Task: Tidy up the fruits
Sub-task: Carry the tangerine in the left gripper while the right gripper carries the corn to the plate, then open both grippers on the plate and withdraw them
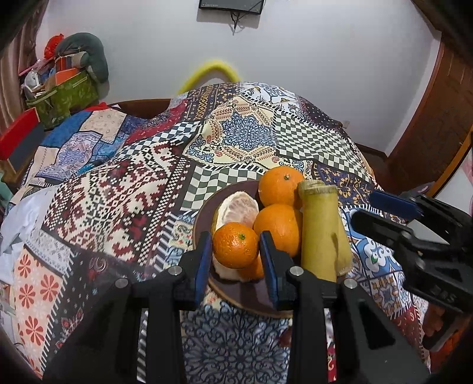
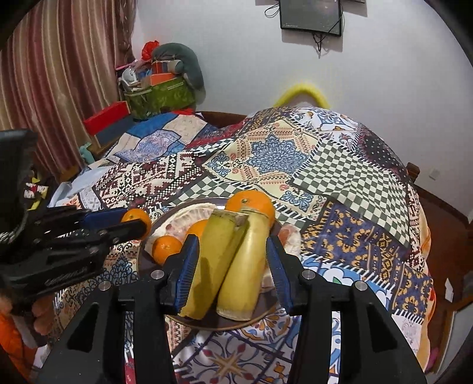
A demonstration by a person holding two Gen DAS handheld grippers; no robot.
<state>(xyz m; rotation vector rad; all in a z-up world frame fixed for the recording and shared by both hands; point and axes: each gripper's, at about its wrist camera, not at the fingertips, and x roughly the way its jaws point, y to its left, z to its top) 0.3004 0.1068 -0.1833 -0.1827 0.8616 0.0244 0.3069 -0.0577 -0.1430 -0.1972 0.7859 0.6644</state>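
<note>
Orange small fruit: a mandarin [image 1: 235, 245] sits clamped between the blue pads of the left gripper [image 1: 236, 260], held just above the near part of the plate; in the right wrist view it shows at the tip of that gripper [image 2: 134, 217]
Left gripper state: narrow, pads pressed on both sides of the mandarin
Other oranges: two larger ones on the plate, one at the far rim [image 1: 280, 185] and one just behind the held mandarin [image 1: 278, 229], touching each other
Peeled pomelo piece: pale, pithy wedge [image 1: 239, 206] lying at the left of the plate, beside the oranges
Yellow-green stalks: two thick cut pieces [image 2: 236, 260] lying side by side along the right of the plate, touching, cut ends facing away
Right gripper: its fingers [image 2: 233, 263] straddle both stalks; the left pad lies against one stalk, the right pad stands just clear of the other, so the jaws are parted and not clamping
Plate: dark brown, round [image 1: 254, 292], resting on the cloth
Cloth: patchwork print of checks, florals and red weave patterns [image 1: 118, 189] covering the table
Background: white wall, a dark screen [image 2: 310, 14] mounted high, striped curtain [image 2: 59, 73] at left, a green box of clutter [image 2: 159, 97] in the corner
Hand: fingers of a person [image 2: 38, 319] grip the left gripper's handle
</note>
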